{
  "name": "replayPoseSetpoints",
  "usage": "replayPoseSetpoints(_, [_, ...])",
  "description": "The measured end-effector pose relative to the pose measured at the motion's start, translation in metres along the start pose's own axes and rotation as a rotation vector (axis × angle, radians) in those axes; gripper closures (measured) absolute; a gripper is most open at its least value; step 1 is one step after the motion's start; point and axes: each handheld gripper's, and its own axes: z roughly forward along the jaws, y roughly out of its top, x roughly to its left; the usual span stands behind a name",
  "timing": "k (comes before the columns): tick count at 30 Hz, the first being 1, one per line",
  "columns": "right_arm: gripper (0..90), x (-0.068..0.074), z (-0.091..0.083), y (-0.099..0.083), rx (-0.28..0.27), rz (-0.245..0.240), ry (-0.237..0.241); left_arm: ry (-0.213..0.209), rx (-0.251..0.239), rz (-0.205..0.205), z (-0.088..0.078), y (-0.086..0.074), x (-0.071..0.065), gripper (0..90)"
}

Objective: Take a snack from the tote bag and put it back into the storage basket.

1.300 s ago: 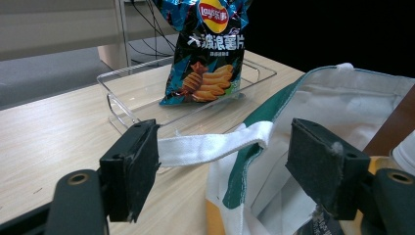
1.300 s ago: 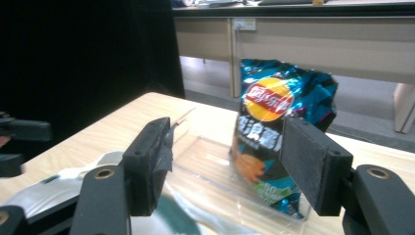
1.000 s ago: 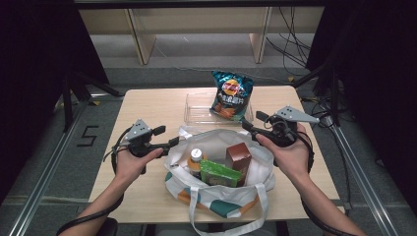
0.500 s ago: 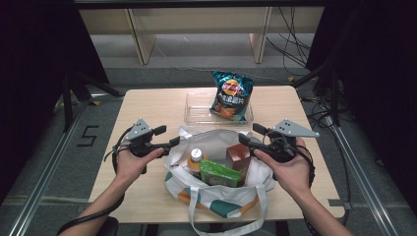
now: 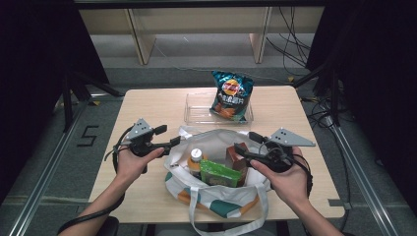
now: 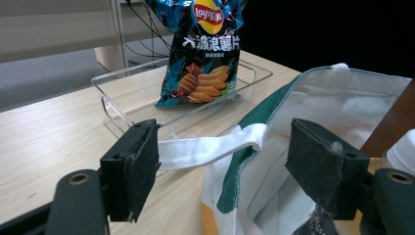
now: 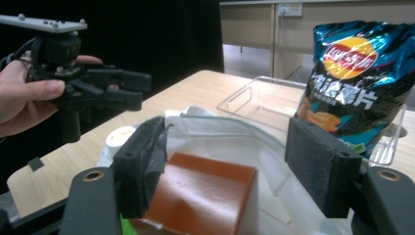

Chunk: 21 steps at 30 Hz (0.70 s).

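A white tote bag (image 5: pixel 216 204) with green and orange patches lies open at the table's front. Inside it are a brown box (image 5: pixel 235 156), a white-capped bottle (image 5: pixel 196 156) and a green packet (image 5: pixel 219 173). My left gripper (image 5: pixel 168 136) is open at the bag's left rim, and the white strap (image 6: pixel 205 149) runs between its jaws untouched. My right gripper (image 5: pixel 248 142) is open over the bag's right side. Its jaws have just been opening, and the brown box (image 7: pixel 205 196) sits low between them with the pads (image 7: pixel 323 166) clear of it.
A bag of crisps (image 5: pixel 231 94) stands in a clear plastic tray (image 5: pixel 196 110) just behind the tote. Bare tabletop (image 5: pixel 147 103) lies at the far left. In the right gripper view the other hand and its gripper (image 7: pixel 98 93) are at upper left.
My right gripper has come nearer and lower, from behind the bag's right rim to over the brown box. The left gripper has stayed put.
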Motion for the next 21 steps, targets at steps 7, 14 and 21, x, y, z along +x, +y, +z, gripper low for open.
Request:
replayPoseSetpoints(7, [27.5,0.010,0.004,-0.005,0.016,-0.018,0.012,-0.002,0.000,0.001,0.000,0.000,-0.001,26.8])
replayPoseSetpoints(14, [23.5,0.016,0.006,-0.008,0.038,-0.012,-0.008,-0.004,0.002,0.002,0.000,0.000,-0.001,26.8])
replayPoseSetpoints(21, [21.0,0.019,0.010,-0.012,0.046,-0.028,-0.016,-0.003,-0.002,0.003,0.000,0.001,-0.001,26.8])
